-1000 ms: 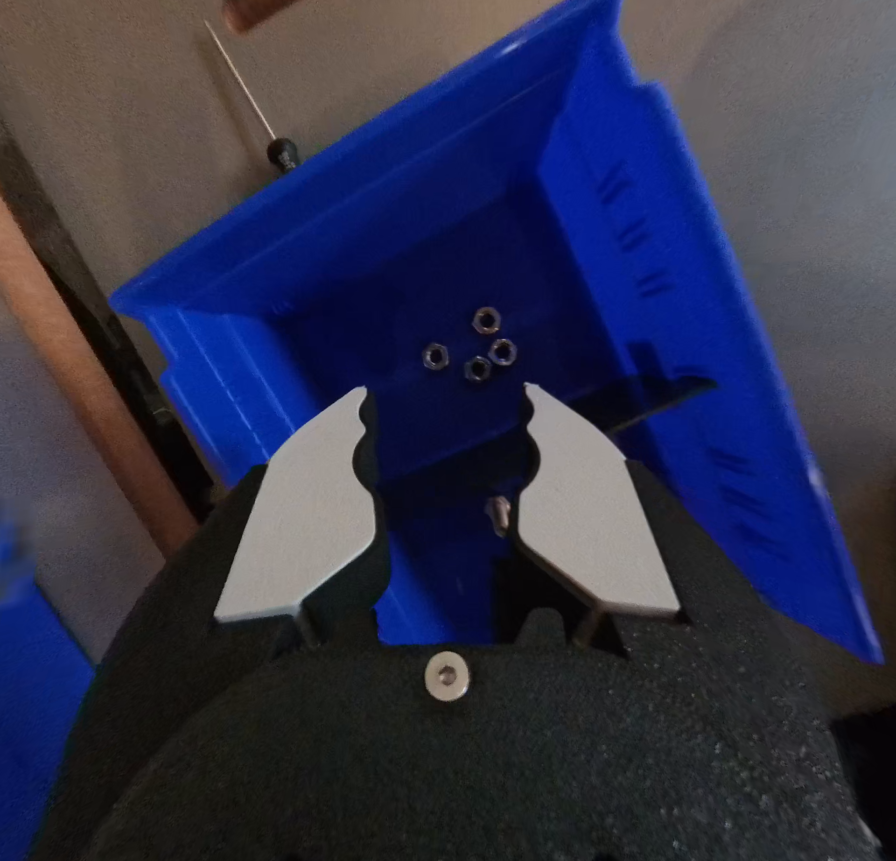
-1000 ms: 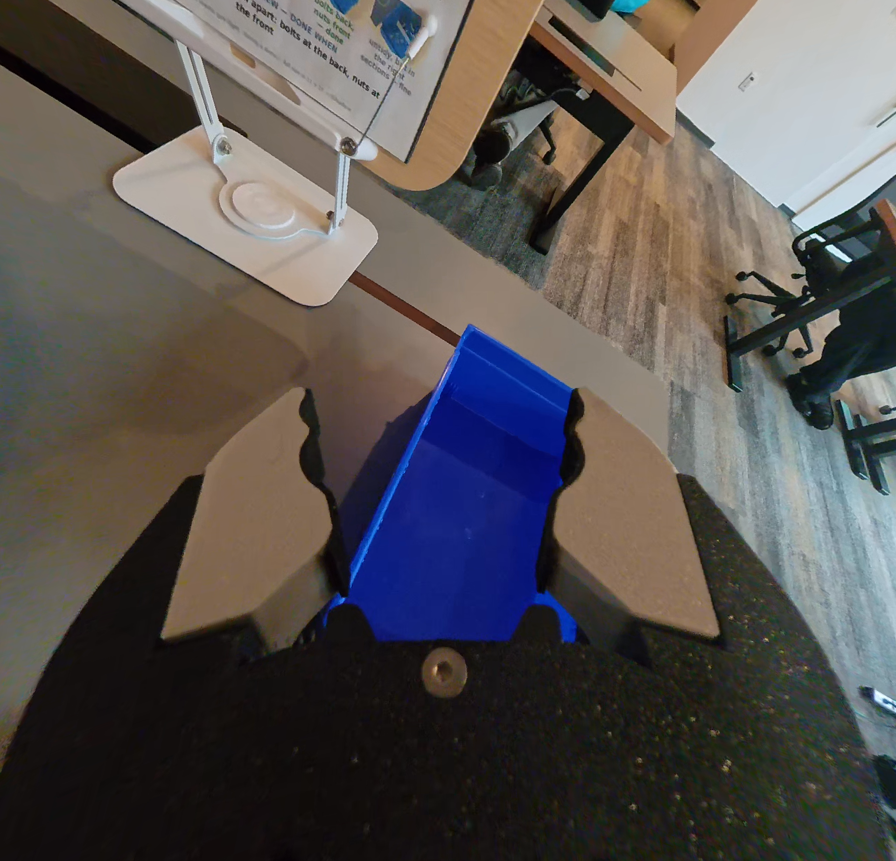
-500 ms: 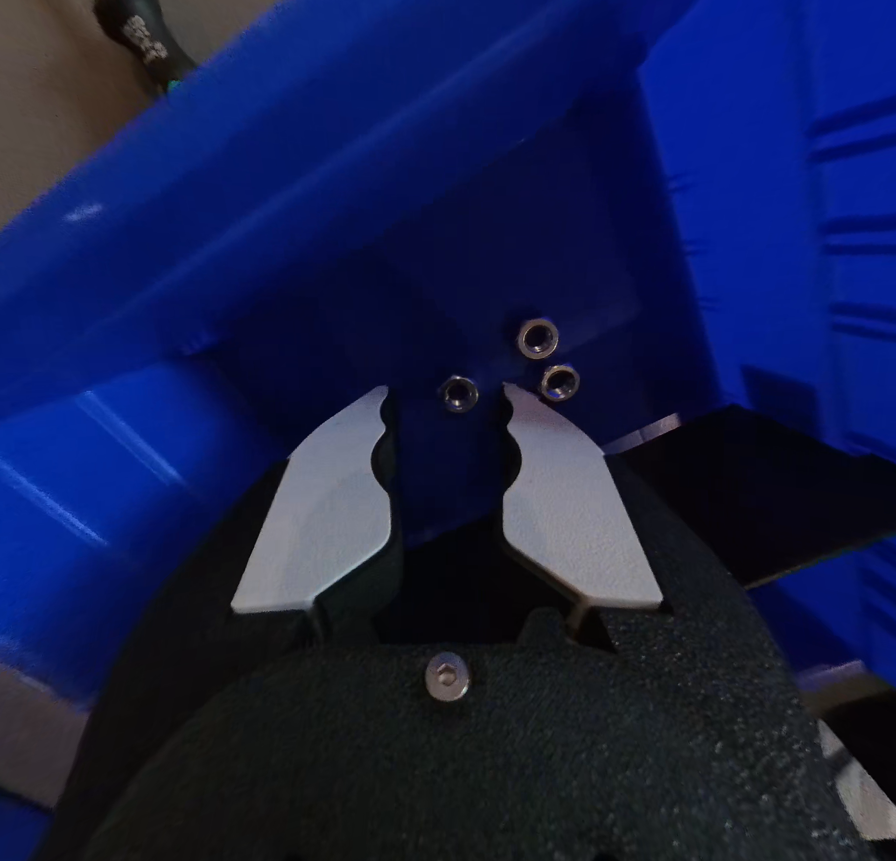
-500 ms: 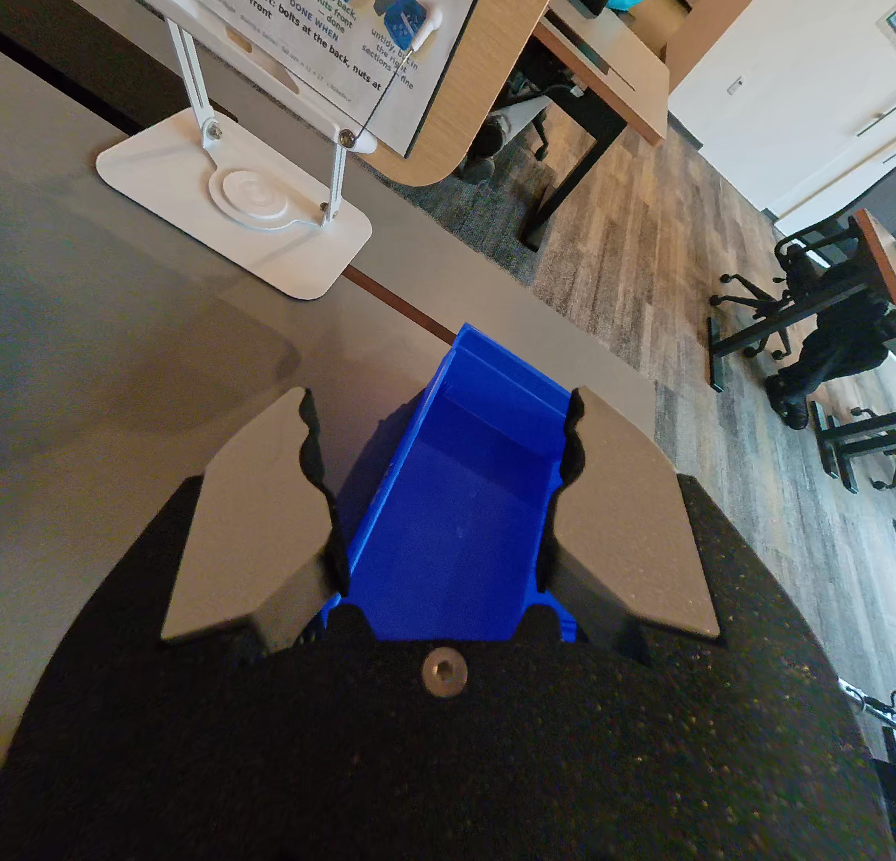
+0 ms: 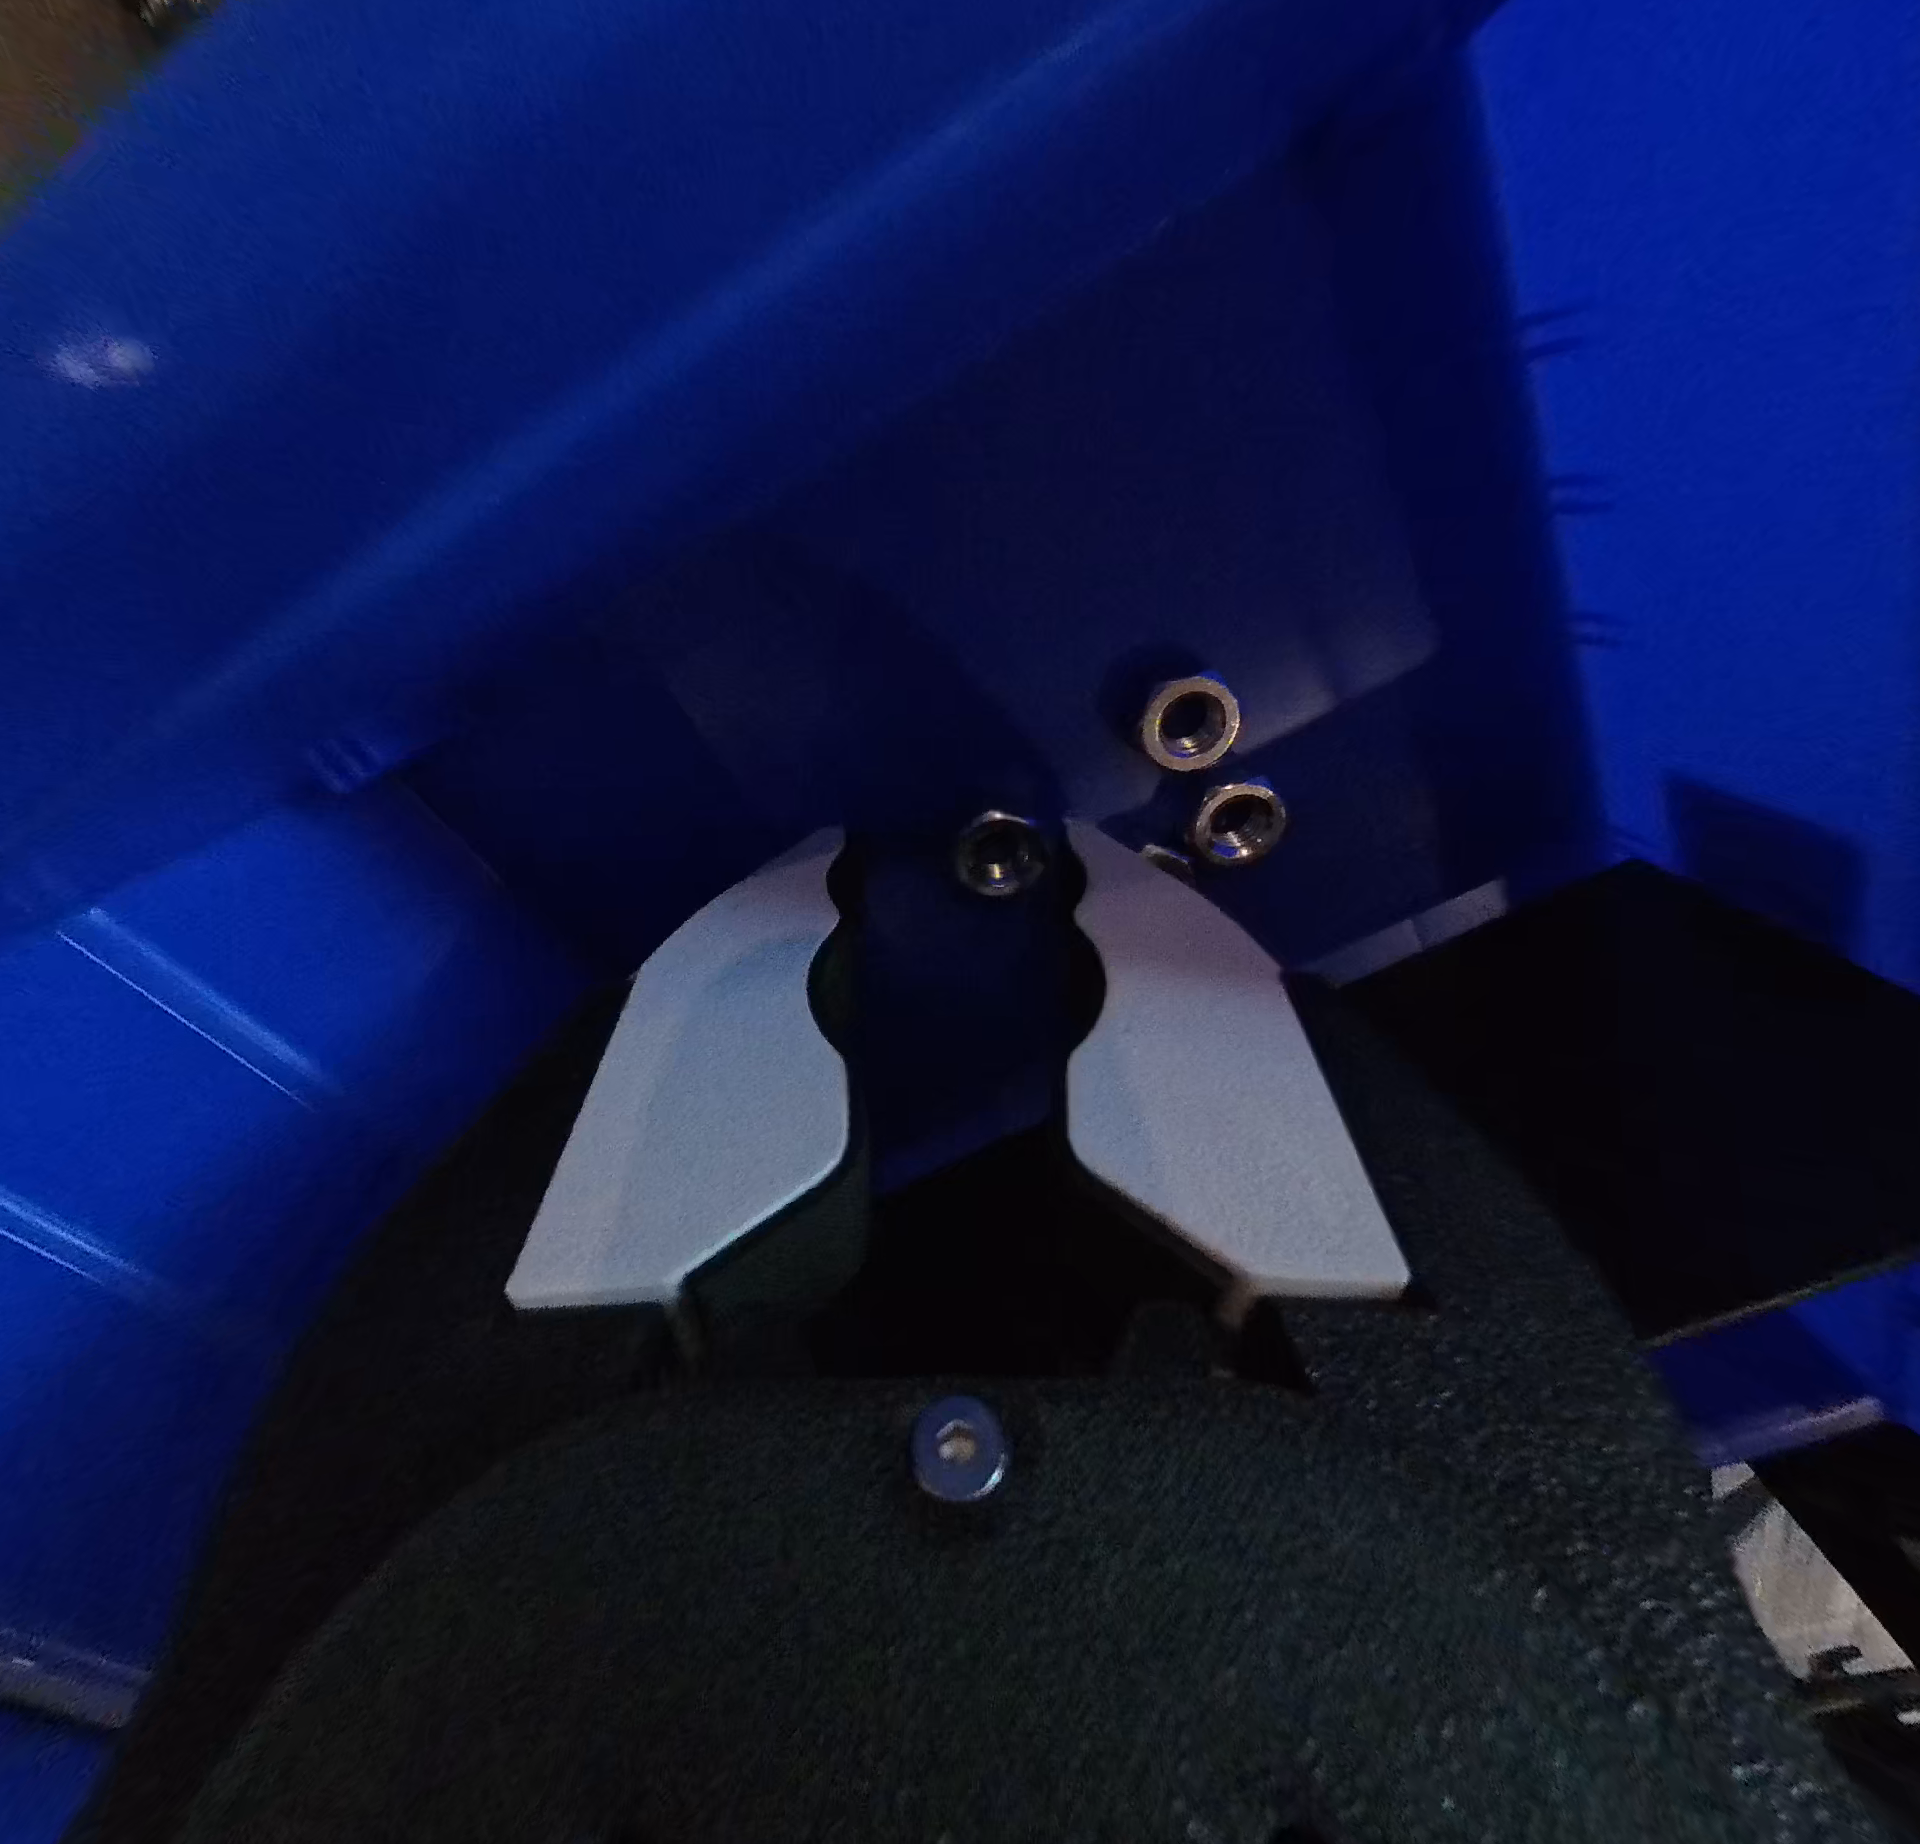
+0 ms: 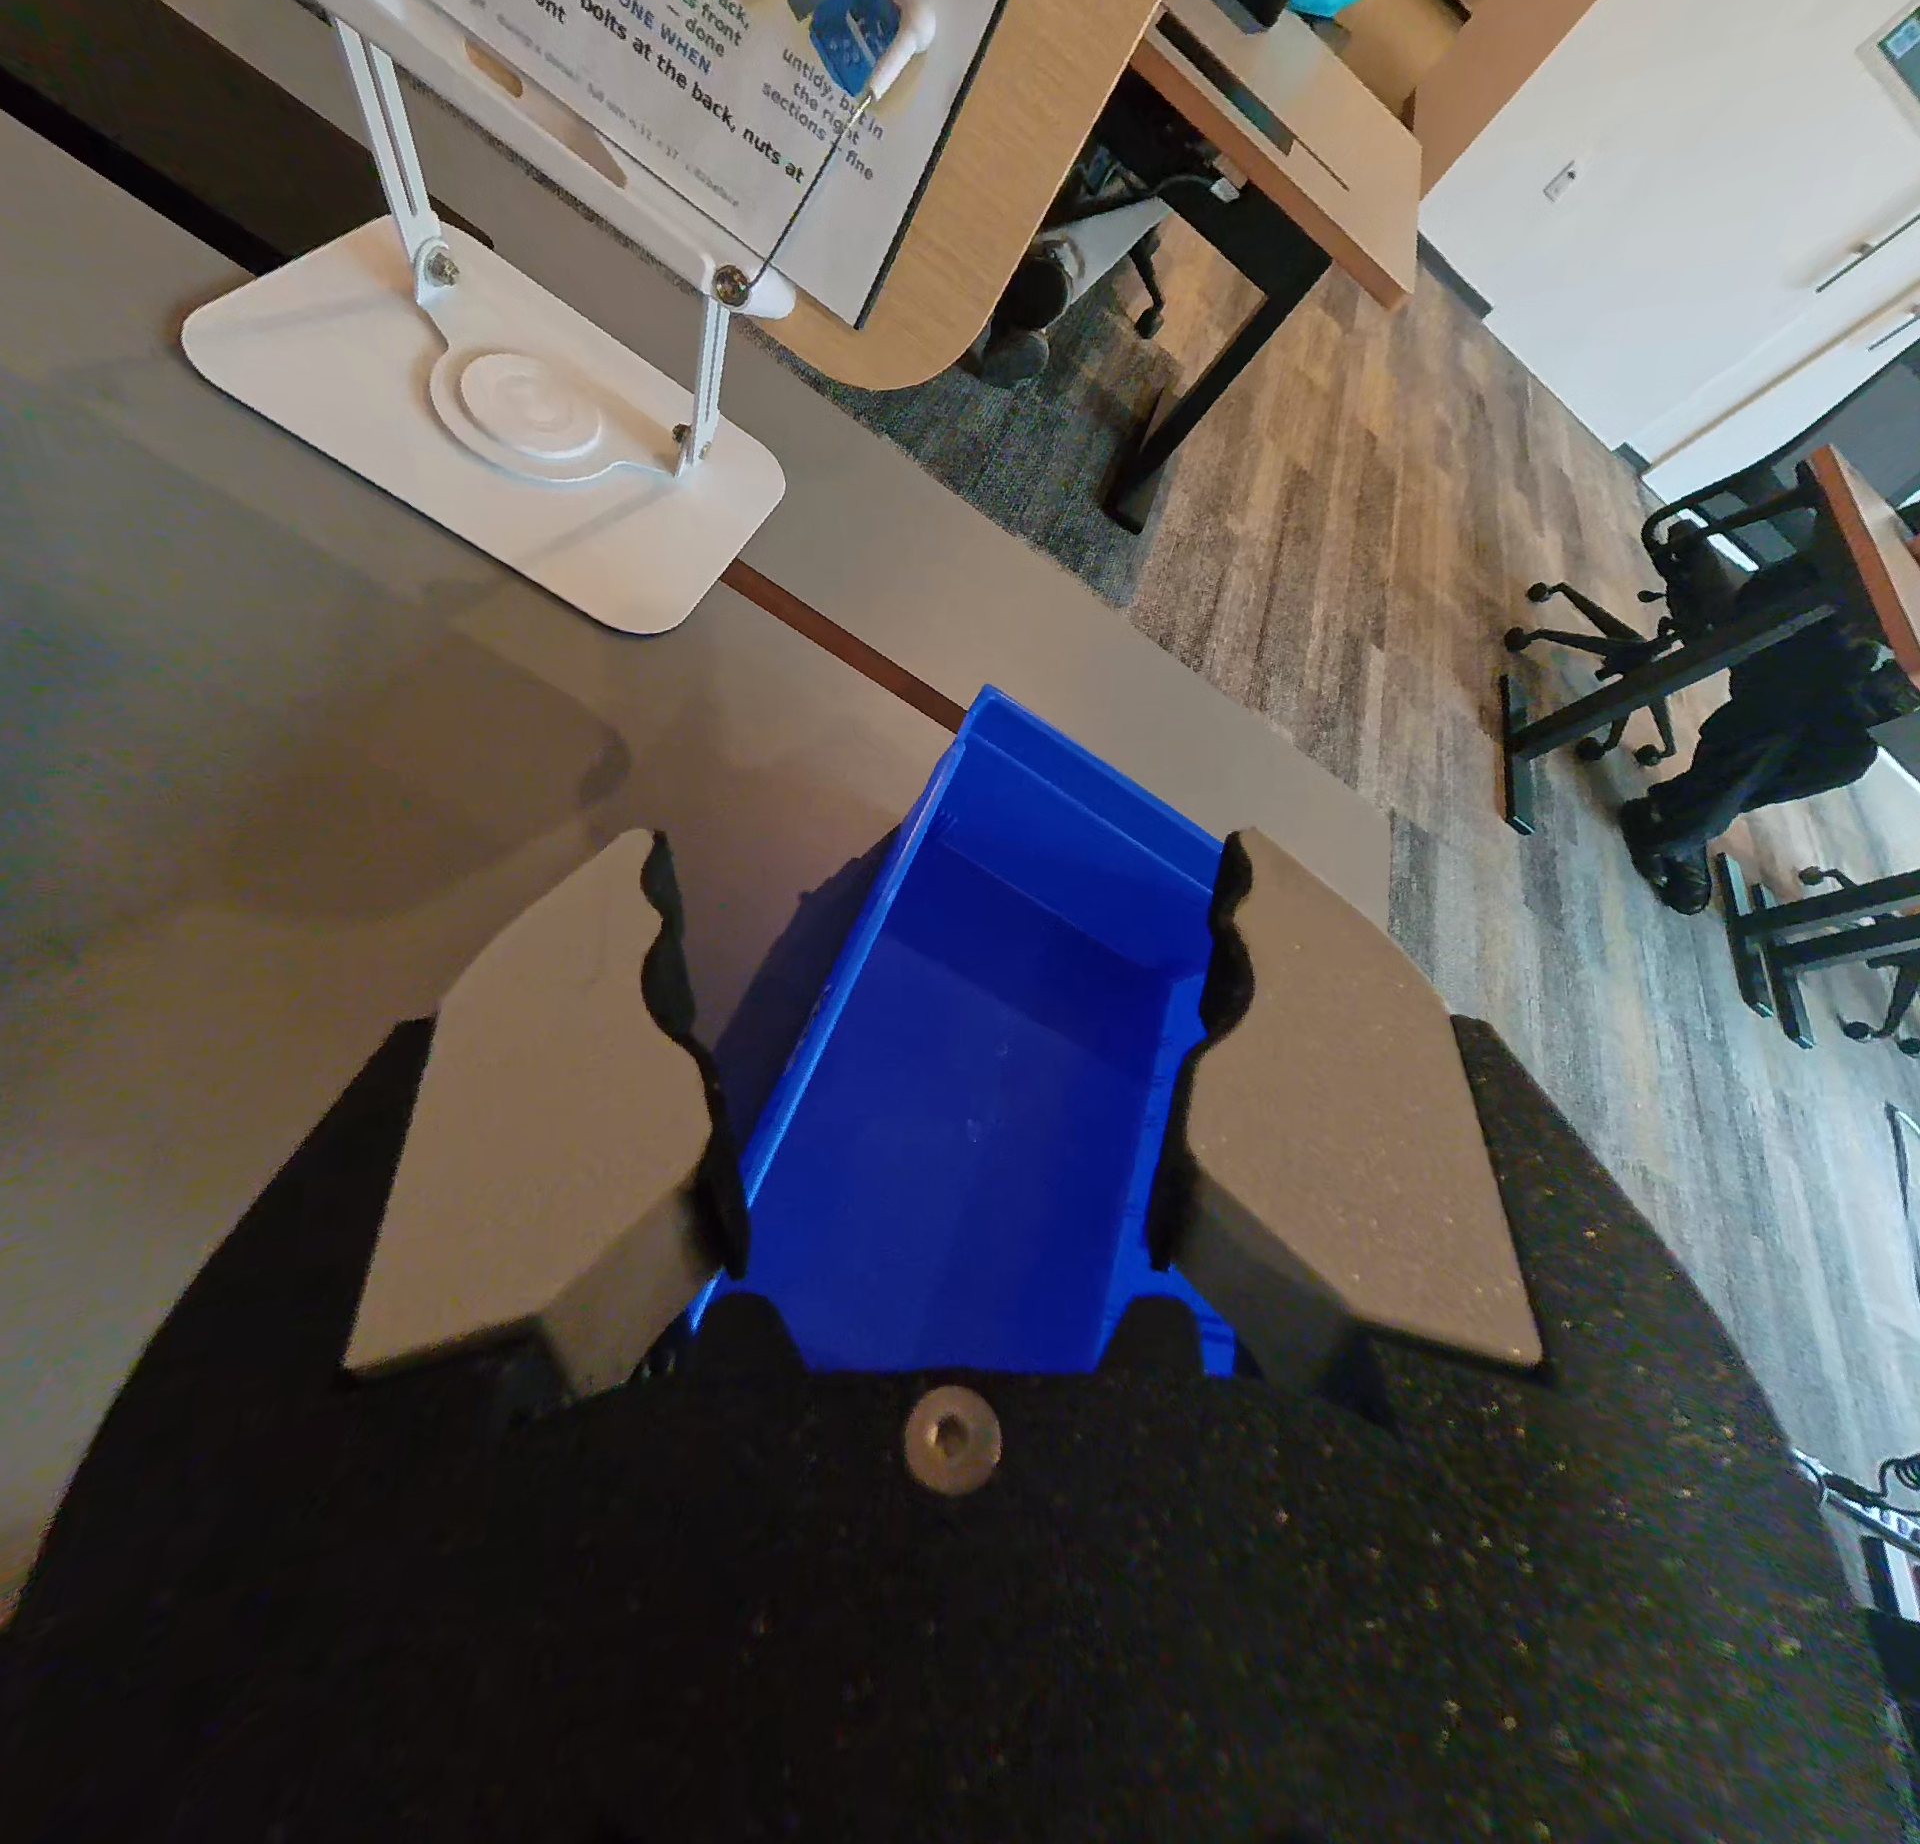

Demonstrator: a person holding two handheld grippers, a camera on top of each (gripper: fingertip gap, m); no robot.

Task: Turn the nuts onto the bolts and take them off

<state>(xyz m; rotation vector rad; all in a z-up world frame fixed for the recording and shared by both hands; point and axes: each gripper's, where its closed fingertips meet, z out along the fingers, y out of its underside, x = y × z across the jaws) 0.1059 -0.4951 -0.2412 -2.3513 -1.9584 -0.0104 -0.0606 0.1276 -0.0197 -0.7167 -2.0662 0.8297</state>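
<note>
Left gripper (image 5: 956,859) inside blue bin (image 5: 727,340), jaws spread, nut (image 5: 1000,852) between tips; right gripper (image 6: 945,921) jaws spread wide over empty bin (image 6: 977,1119)

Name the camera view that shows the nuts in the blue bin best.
The left wrist view: three nuts lie clear on the blue bin floor, one at the left gripper tips. The right wrist view shows none.

An office: at the upper right of the right wrist view, wood-topped desks (image 6: 1278,121) on black legs, rolling office chairs (image 6: 1621,641), wood-look plank flooring (image 6: 1382,506) and carpet (image 6: 1039,444).
</note>
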